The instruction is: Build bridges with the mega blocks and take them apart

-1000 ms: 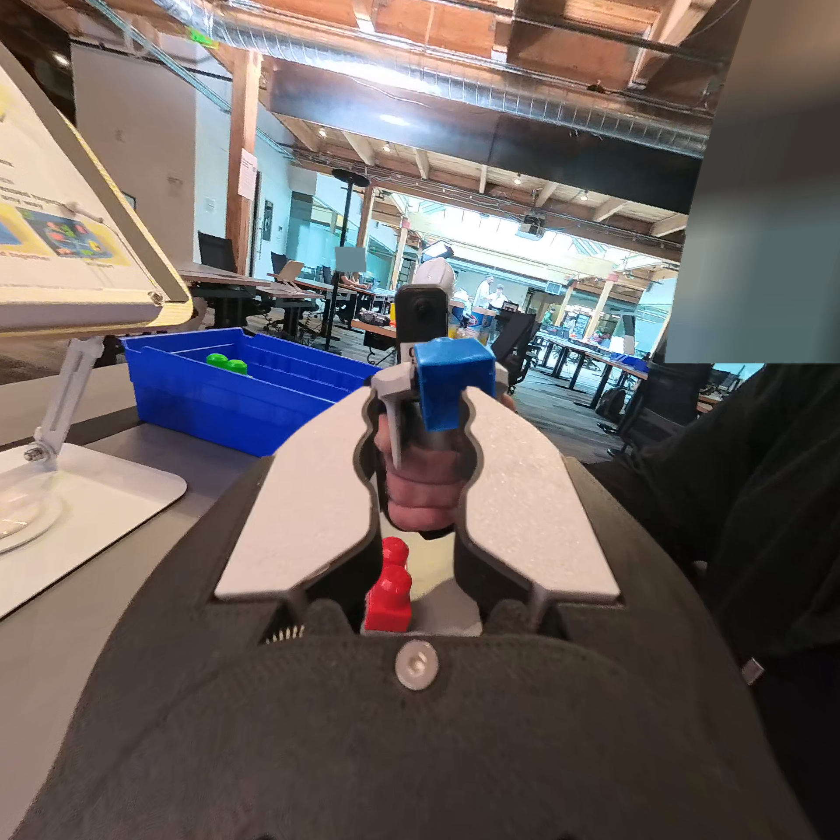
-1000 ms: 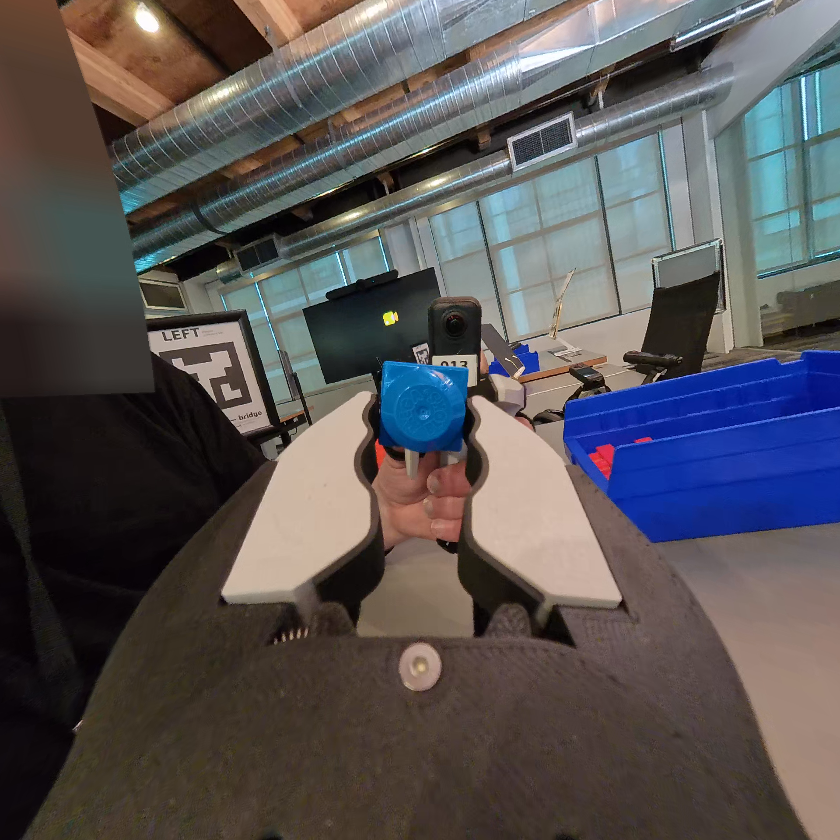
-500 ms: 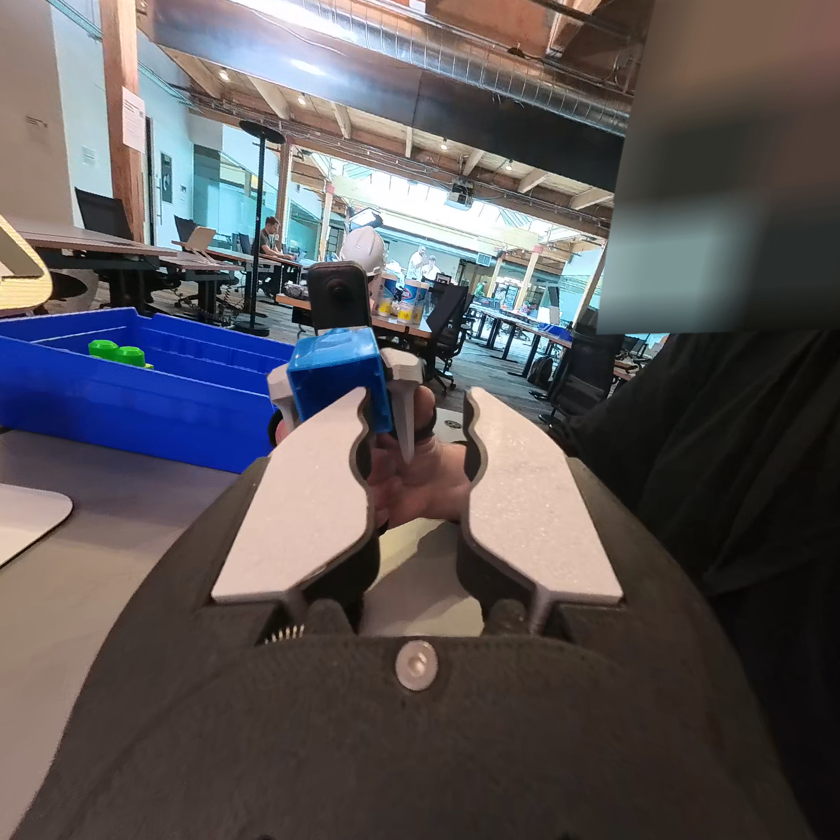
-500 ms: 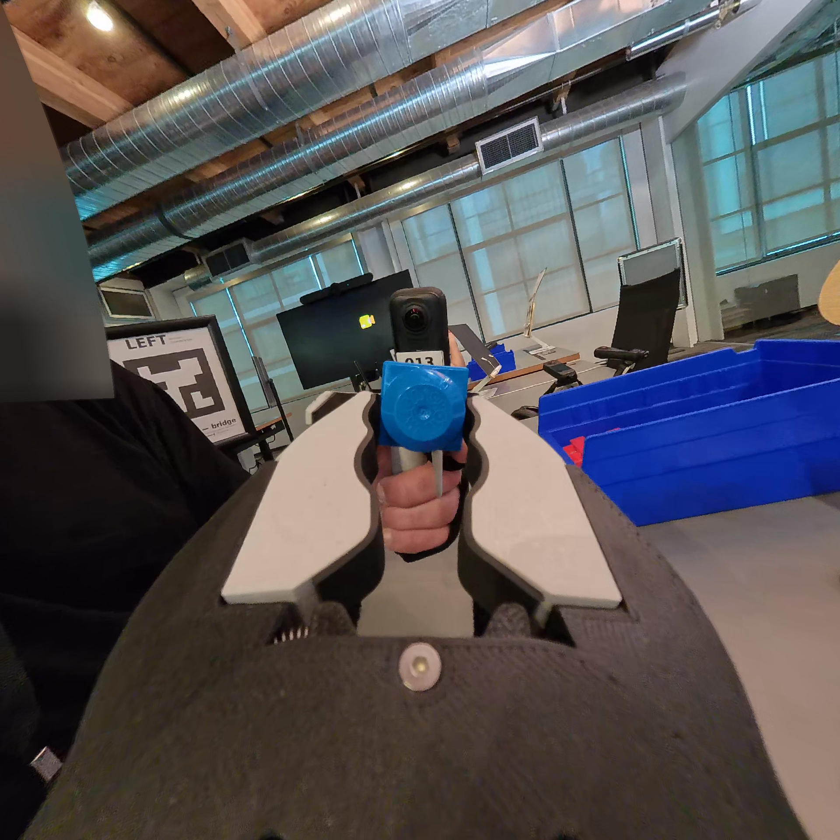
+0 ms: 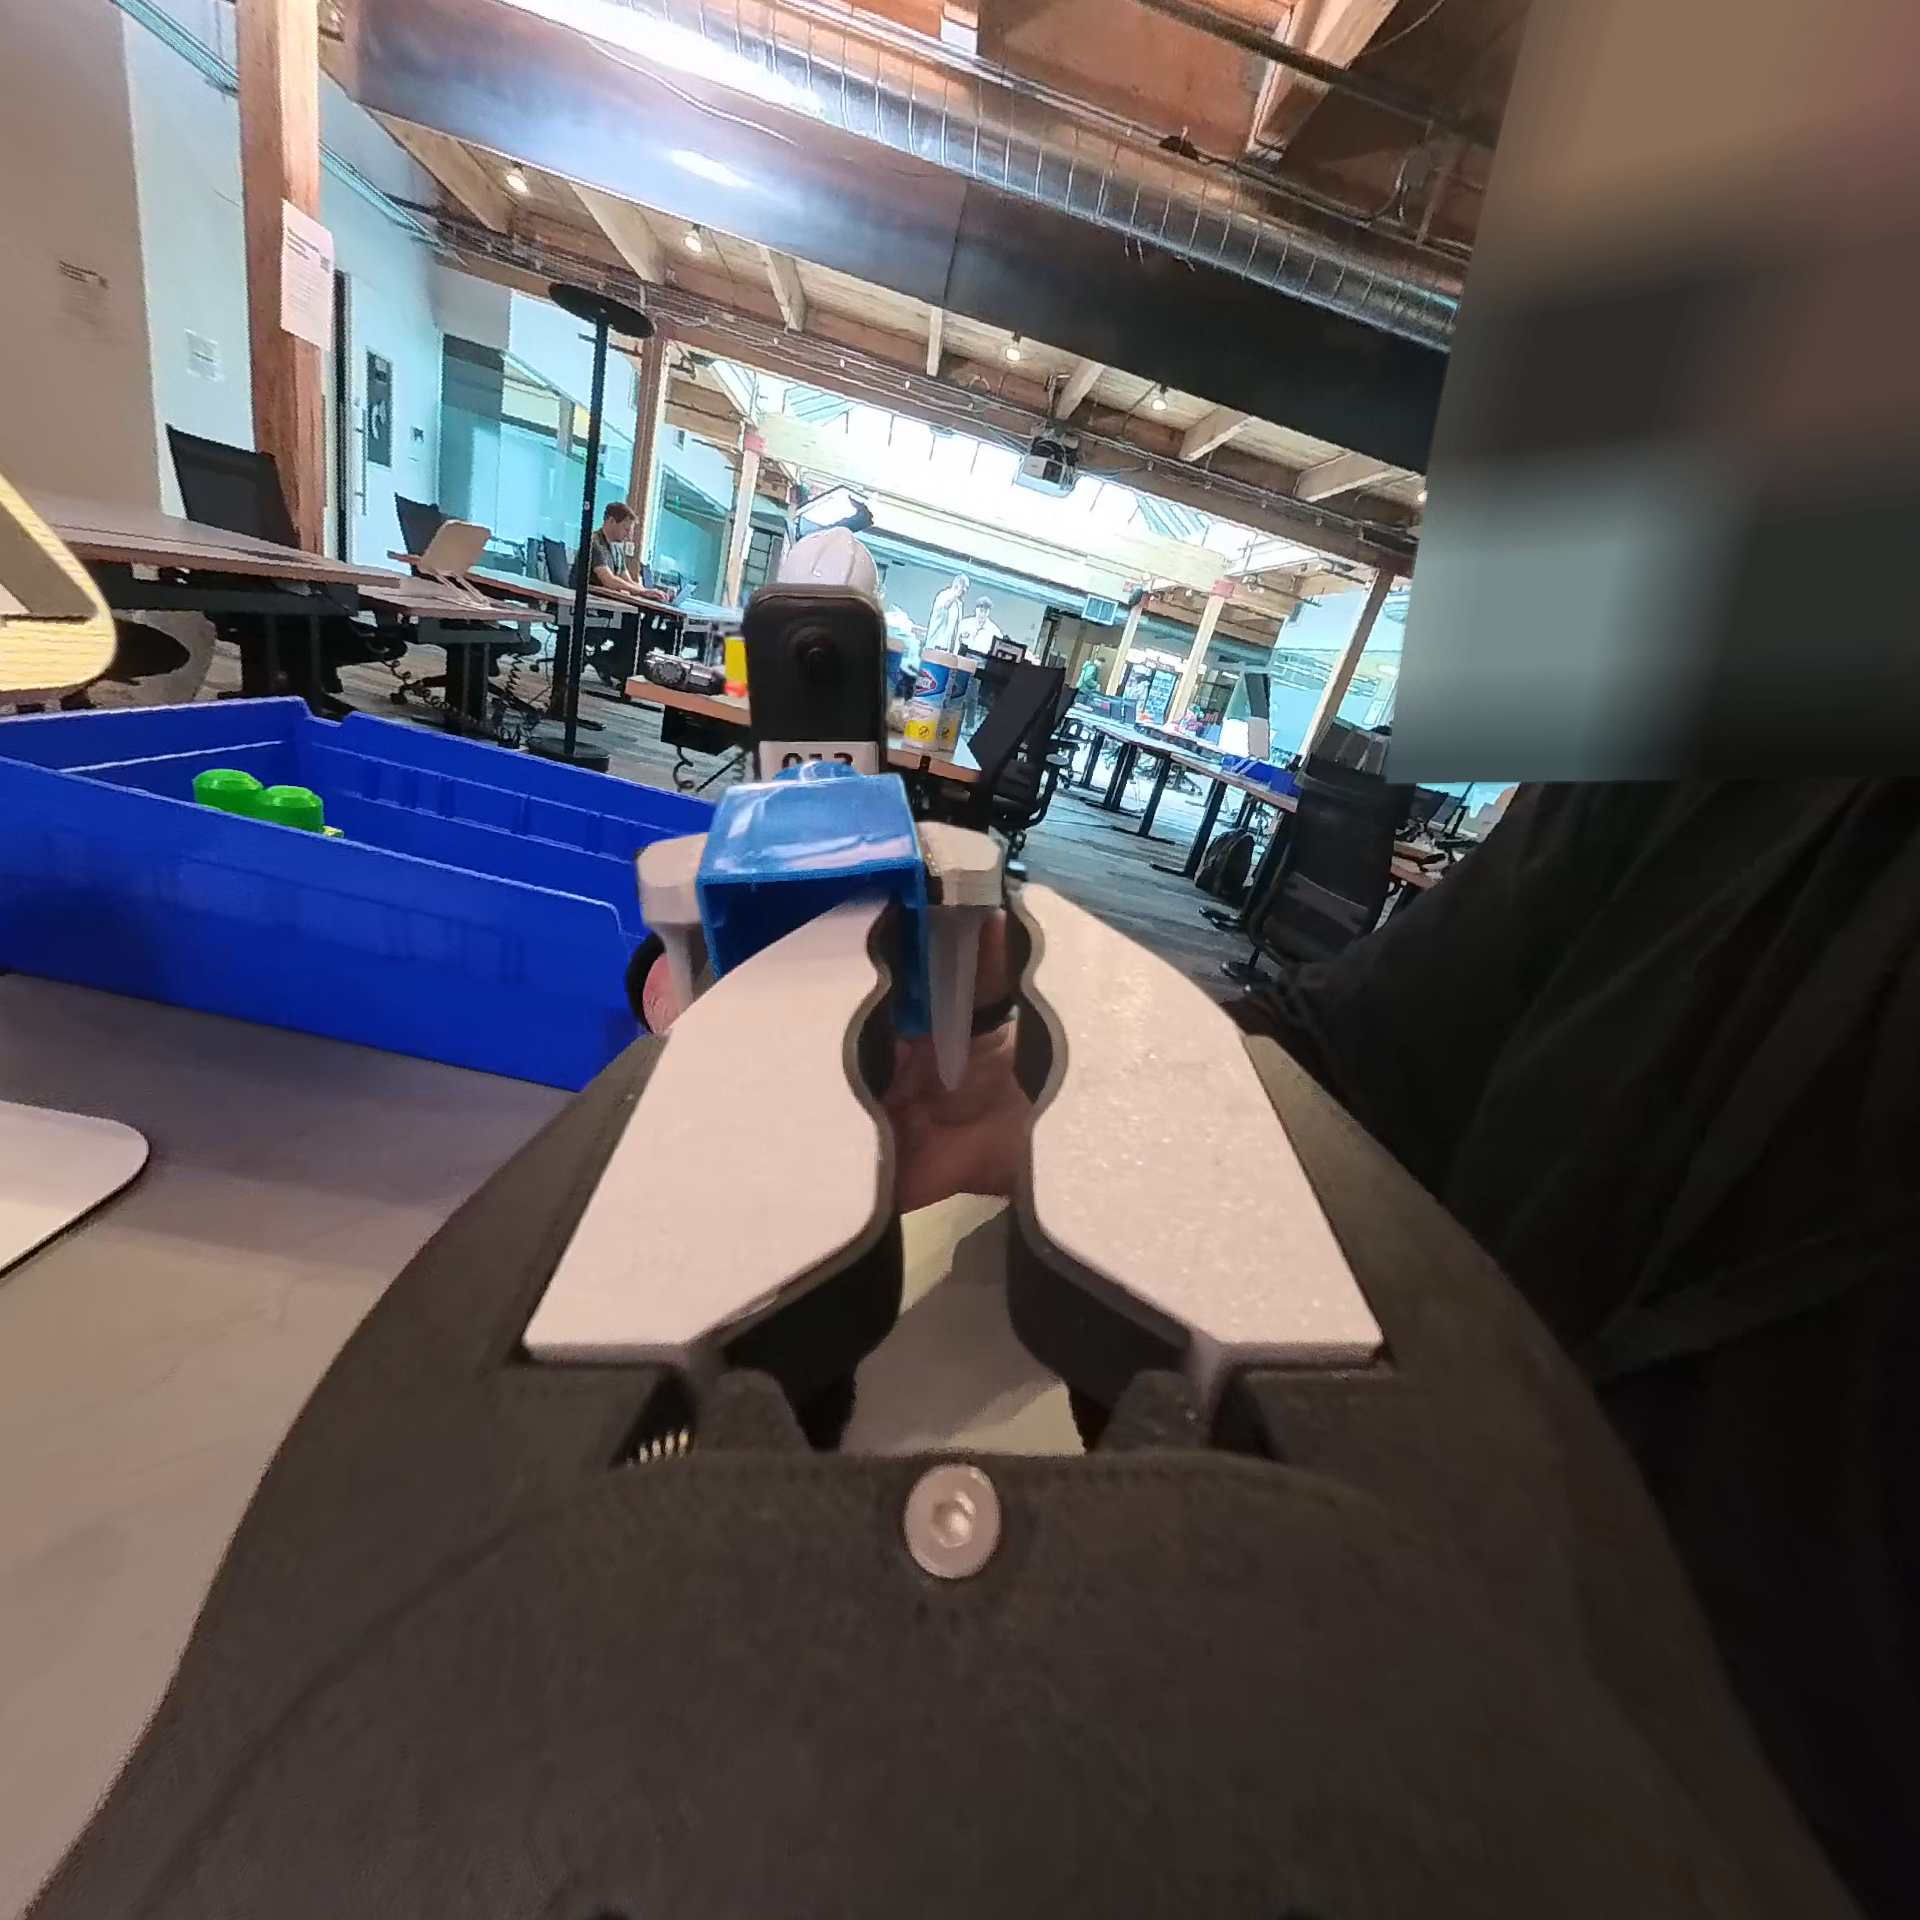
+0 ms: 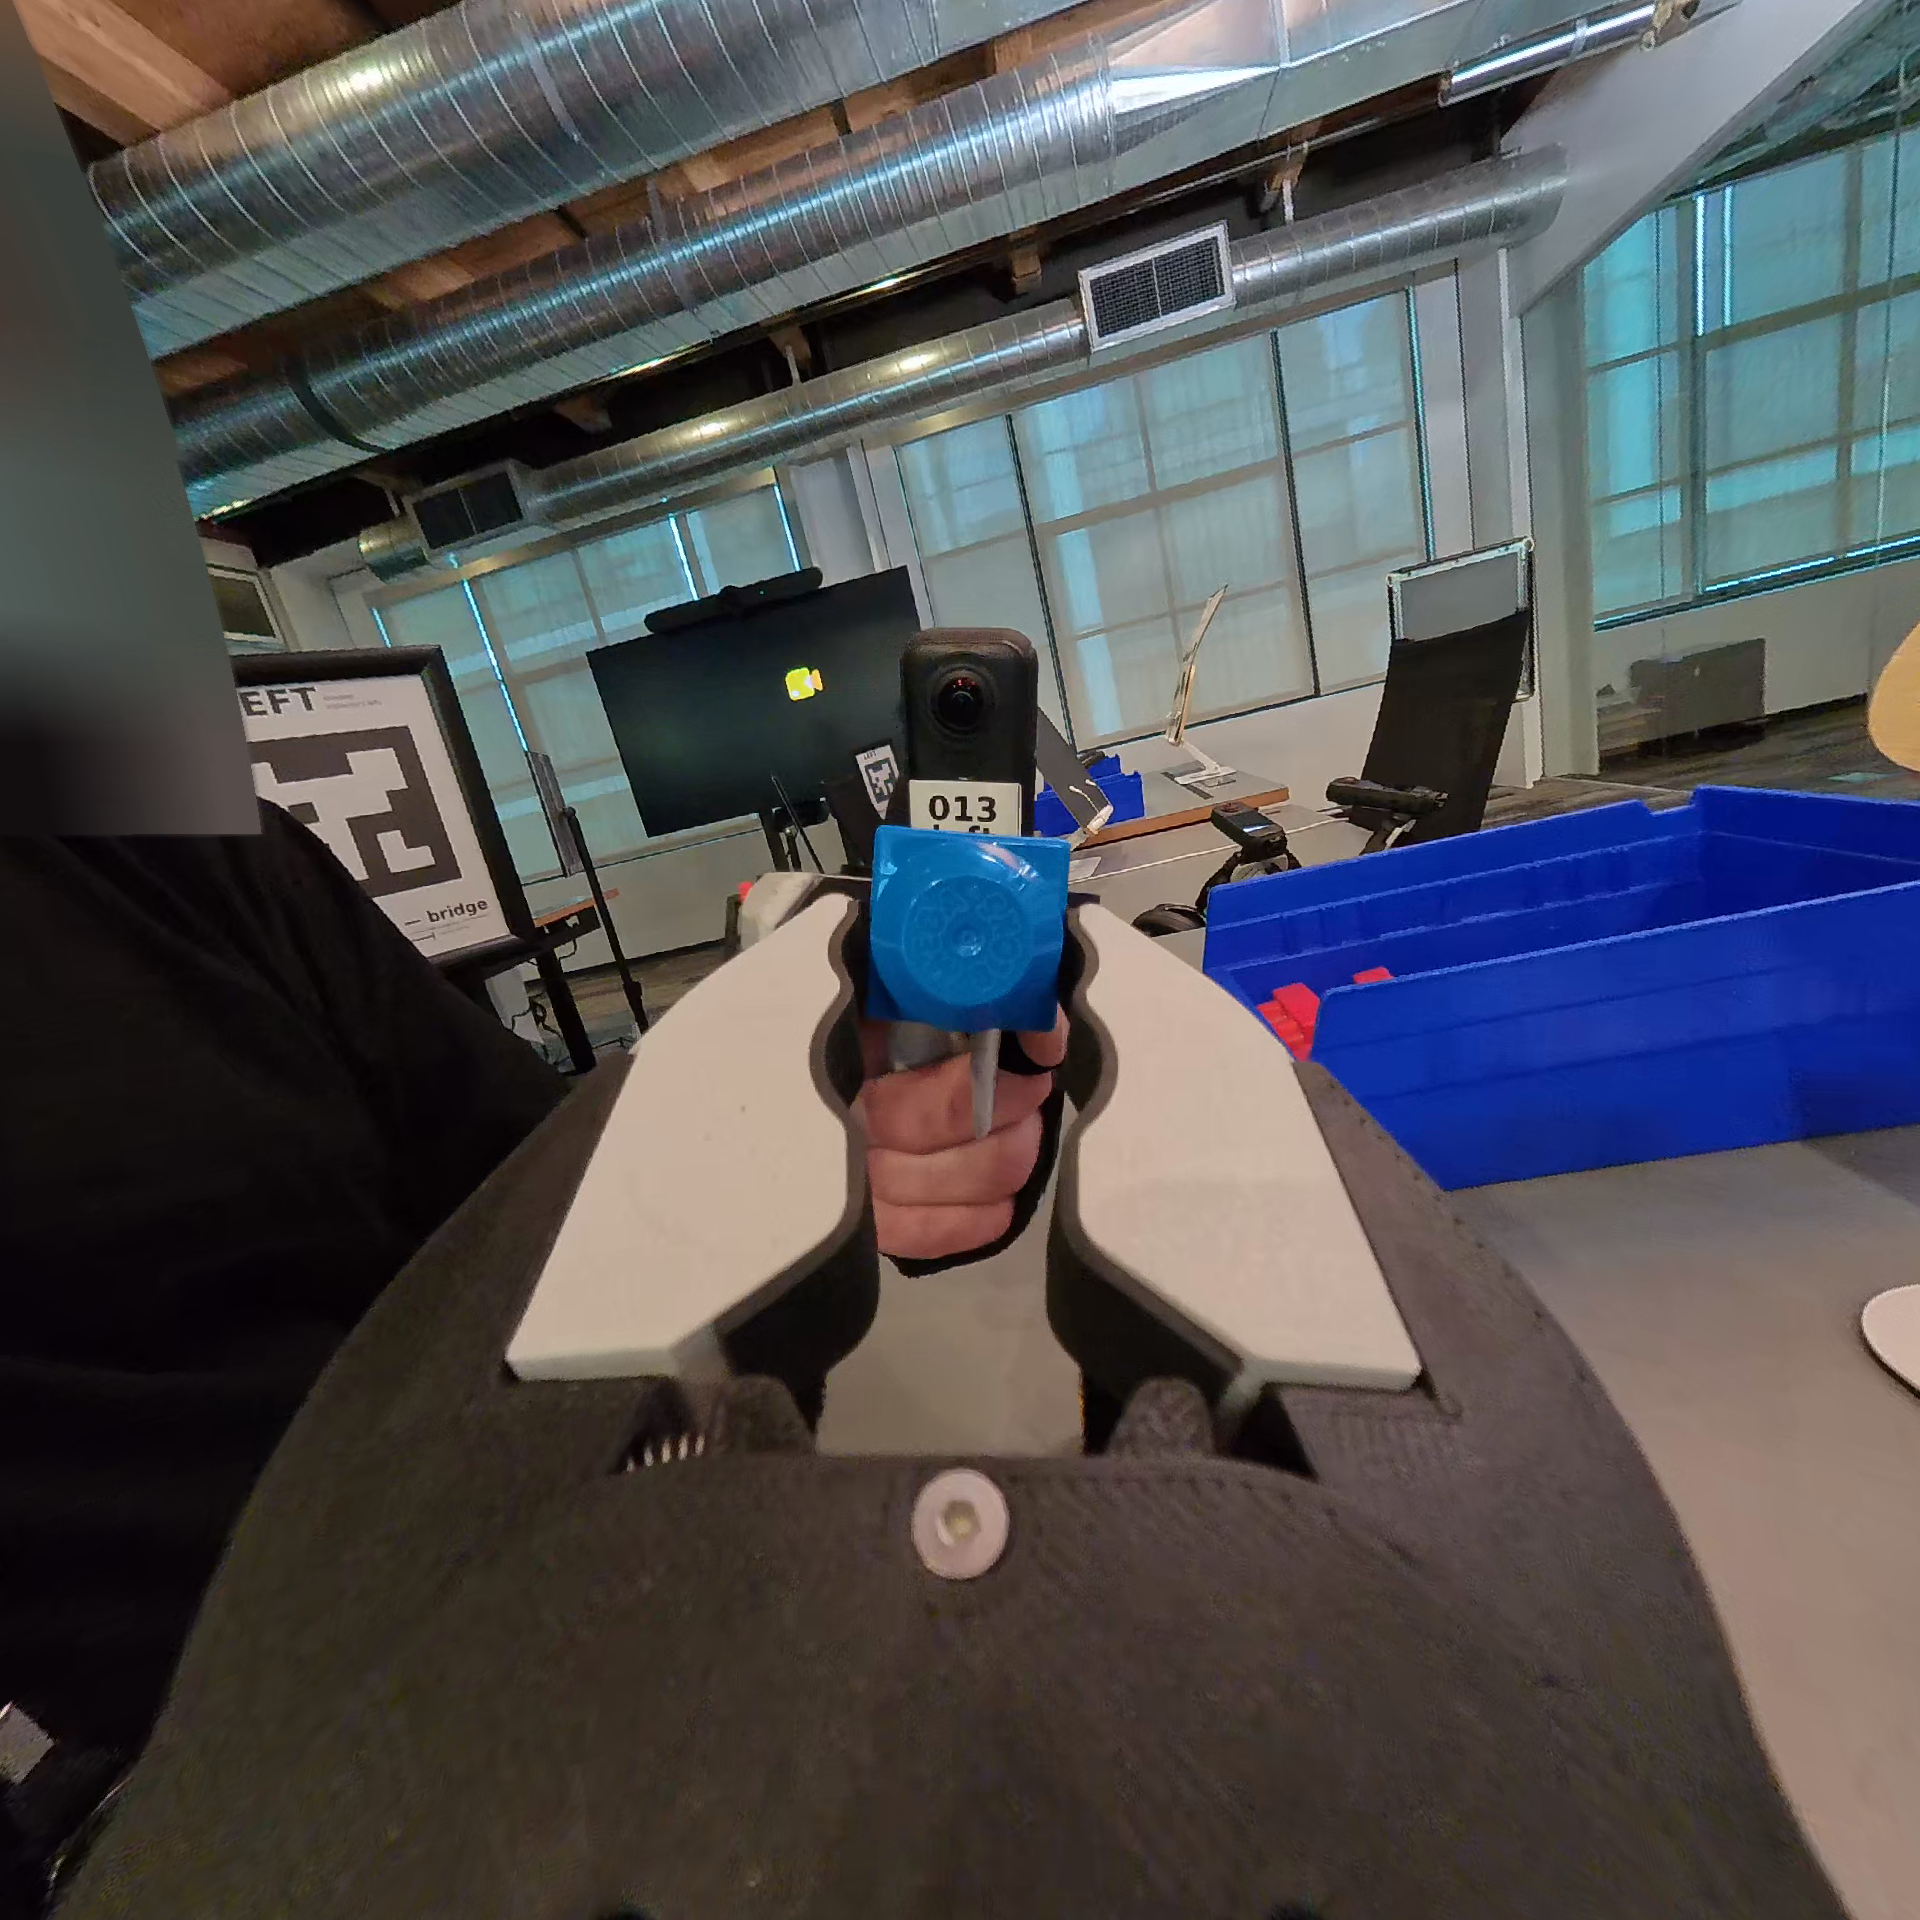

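1. Left wrist view, far left: white stand base (image 5: pixel 52 1174) on the grey table (image 5: pixel 208 1299).
2. Behind it is a blue bin (image 5: pixel 364 935) with green mega blocks (image 5: pixel 260 795) in its back compartment.
3. Centre: the left gripper (image 5: pixel 951 966) points at the other gripper. Its jaws are narrowed but not pressed together, with a gap at the tips. Nothing is seen pinched in that gap.
4. Just past its tips, the right gripper (image 5: pixel 816 935) faces back and is clamped on a blue mega block (image 5: pixel 800 852), one grey finger on each side. The block's hollow underside faces this camera, and the block is held in the air above the table.
5. A hand (image 5: pixel 956 1132) grips the right gripper's handle below the block. A black camera (image 5: pixel 816 665) sits on top.
6. Right: the person's dark sleeve (image 5: pixel 1610 1143).
7. Right wrist view, left: dark clothing, then a framed marker sign (image 6: pixel 353 810) and a black monitor (image 6: pixel 748 707) behind.
8. Centre: the right gripper (image 6: pixel 961 935) pinches the blue mega block at its tips, both pads against its sides, round stud towards this camera.
9. The left gripper's finger tips (image 6: pixel 982 1081) show just under the block, close together. Cannot tell if they touch it.
10. Right: a second blue bin (image 6: pixel 1558 1039) on the table holds red mega blocks (image 6: pixel 1288 1013).
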Available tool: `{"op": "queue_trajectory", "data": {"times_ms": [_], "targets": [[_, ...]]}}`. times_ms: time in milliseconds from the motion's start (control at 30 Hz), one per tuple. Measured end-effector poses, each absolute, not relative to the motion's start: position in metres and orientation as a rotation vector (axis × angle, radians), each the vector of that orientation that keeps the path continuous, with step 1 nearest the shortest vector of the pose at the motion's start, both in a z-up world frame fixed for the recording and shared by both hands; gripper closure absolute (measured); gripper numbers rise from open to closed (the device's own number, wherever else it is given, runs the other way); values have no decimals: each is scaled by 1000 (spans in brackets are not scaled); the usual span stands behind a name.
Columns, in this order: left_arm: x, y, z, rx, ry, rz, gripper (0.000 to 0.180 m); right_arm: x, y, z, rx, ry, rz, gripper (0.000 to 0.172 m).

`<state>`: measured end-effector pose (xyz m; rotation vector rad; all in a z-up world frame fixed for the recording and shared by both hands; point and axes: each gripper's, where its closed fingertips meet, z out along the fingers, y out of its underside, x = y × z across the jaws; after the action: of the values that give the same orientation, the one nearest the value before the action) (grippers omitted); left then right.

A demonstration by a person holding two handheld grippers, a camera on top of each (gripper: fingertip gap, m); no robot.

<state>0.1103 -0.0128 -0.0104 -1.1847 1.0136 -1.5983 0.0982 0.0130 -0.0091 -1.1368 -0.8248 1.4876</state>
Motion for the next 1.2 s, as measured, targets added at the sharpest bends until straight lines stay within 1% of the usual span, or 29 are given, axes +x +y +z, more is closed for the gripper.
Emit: {"op": "queue_trajectory", "data": {"times_ms": [233, 667, 900, 1000, 1200], "targets": [[110, -12, -12, -1185, 1008, -1595, 169, 97, 12, -9, -1138, -842, 1458, 136], [107, -12, -13, -1179, 1009, -1634, 172, 95, 11, -10, -1156, -850, 1462, 137], [104, -18, -10, -1142, 1016, -1750, 171, 92, 4, -8, -1142, -850, 1570, 136], [99, -19, -6, -1108, 996, -1811, 179, 93, -2, -2, -1103, -835, 1677, 129], [93, -11, -8, -1125, 977, -1751, 180, 99, 1, -1, -1131, -852, 1635, 129]]}}
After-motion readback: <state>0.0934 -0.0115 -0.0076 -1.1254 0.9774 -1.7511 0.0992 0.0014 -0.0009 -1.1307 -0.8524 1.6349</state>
